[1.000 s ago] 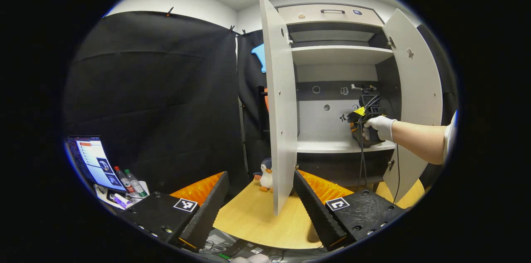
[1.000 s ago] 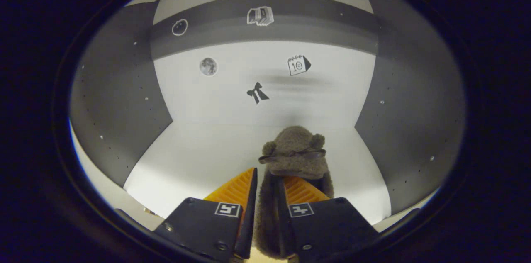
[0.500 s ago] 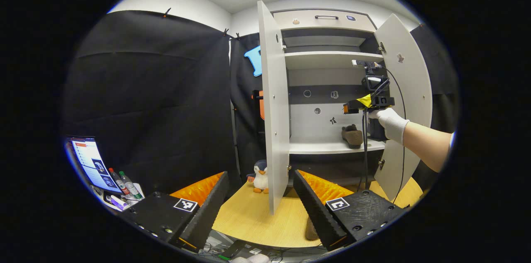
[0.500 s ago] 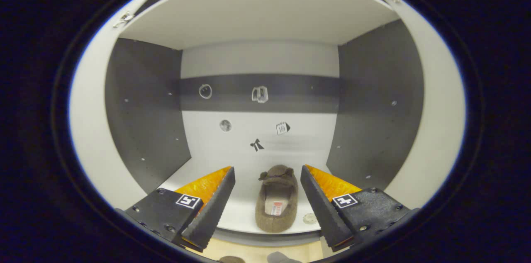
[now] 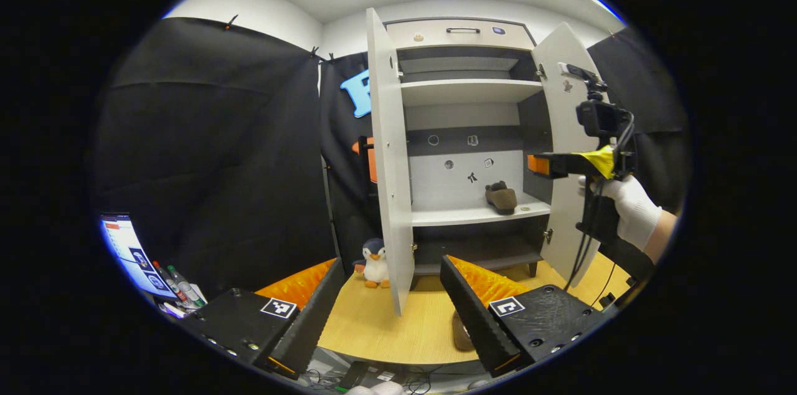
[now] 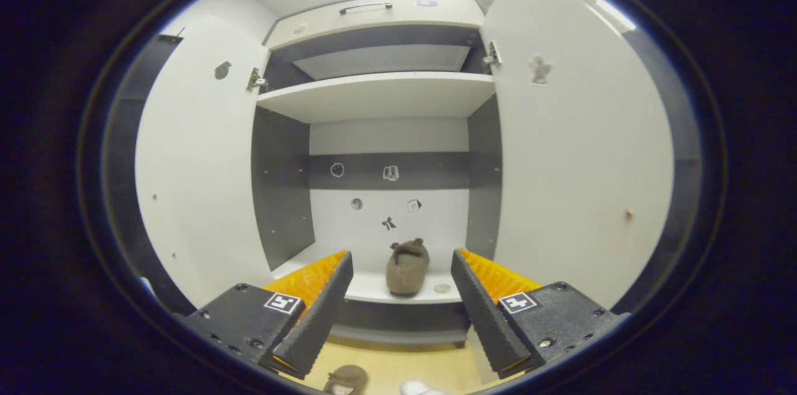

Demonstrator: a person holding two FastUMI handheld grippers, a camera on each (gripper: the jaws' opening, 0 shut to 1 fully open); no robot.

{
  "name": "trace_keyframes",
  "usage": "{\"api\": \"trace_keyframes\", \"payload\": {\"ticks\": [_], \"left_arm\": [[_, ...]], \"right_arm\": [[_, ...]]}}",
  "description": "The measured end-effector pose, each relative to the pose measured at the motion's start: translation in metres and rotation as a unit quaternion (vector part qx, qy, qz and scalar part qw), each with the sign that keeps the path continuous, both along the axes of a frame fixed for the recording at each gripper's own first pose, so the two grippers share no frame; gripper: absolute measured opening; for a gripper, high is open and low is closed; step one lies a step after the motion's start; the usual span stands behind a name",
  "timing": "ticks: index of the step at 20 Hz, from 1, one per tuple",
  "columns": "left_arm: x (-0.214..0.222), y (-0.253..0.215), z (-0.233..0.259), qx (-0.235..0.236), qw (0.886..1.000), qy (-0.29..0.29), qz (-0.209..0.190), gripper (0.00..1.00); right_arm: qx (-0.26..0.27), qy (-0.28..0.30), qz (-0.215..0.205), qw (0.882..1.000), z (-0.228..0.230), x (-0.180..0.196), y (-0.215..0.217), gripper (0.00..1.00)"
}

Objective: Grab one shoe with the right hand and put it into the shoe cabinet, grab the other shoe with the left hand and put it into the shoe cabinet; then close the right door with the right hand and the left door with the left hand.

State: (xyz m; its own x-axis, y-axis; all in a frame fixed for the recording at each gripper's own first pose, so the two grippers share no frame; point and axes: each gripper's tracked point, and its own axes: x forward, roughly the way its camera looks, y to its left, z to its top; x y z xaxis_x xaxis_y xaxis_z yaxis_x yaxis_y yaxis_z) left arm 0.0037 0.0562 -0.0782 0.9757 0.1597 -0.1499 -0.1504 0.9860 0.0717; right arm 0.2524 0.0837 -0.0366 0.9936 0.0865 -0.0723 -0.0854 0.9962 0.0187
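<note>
Right claw (image 6: pixel 401 314) pulled back out of shoe cabinet (image 5: pixel 464 86), jaws apart, empty. First shoe (image 6: pixel 406 267) sits on middle shelf (image 6: pixel 380 288), right of centre. Second shoe (image 5: pixel 461 334) lies on surface (image 5: pixel 386 326), just beside left claw (image 5: pixel 392 314), jaws apart, empty. Risk: left claw snags open left door (image 5: pixel 389 158) reaching in; shoes collide on shelf. Count: two shoes, two doors, both open.

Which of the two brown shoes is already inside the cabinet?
The shoe on the cabinet's middle shelf, toe pointing at the back wall. The other shoe lies on the wooden floor in front of the cabinet, below the open right gripper.
</note>
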Motion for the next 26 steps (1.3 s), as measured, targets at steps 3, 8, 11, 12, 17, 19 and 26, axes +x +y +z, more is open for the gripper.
{"api": "trace_keyframes", "payload": {"ticks": [3,8,11,12,17,19,26], "left_arm": [[0.009,-0.017,-0.004,-0.007,1.0,0.002,-0.031,0.96],[0.031,-0.045,-0.015,-0.001,0.998,0.001,-0.065,0.96],[0.046,-0.064,-0.034,-0.007,0.997,0.009,-0.076,0.96],[0.052,-0.069,-0.039,-0.008,0.997,0.015,-0.08,0.96],[0.087,-0.087,-0.081,0.001,0.995,0.036,-0.095,0.96],[0.099,-0.096,-0.111,-0.004,0.992,0.059,-0.107,0.96],[0.116,-0.115,-0.25,-0.043,0.971,0.202,-0.122,0.97]], "right_arm": [[0.013,0.01,-0.011,1.0,-0.03,-0.051,-0.028,0.99],[0.012,0.05,-0.035,0.998,-0.09,-0.117,-0.073,0.99],[0.008,0.076,-0.039,0.996,-0.114,-0.145,-0.086,1.0],[0.009,0.078,-0.038,0.996,-0.117,-0.146,-0.087,0.99],[-0.002,0.081,-0.029,0.996,-0.113,-0.136,-0.092,0.99],[-0.011,0.089,-0.03,0.996,-0.119,-0.131,-0.096,1.0],[-0.022,0.13,-0.039,0.99,-0.144,-0.127,-0.112,1.0]]}}
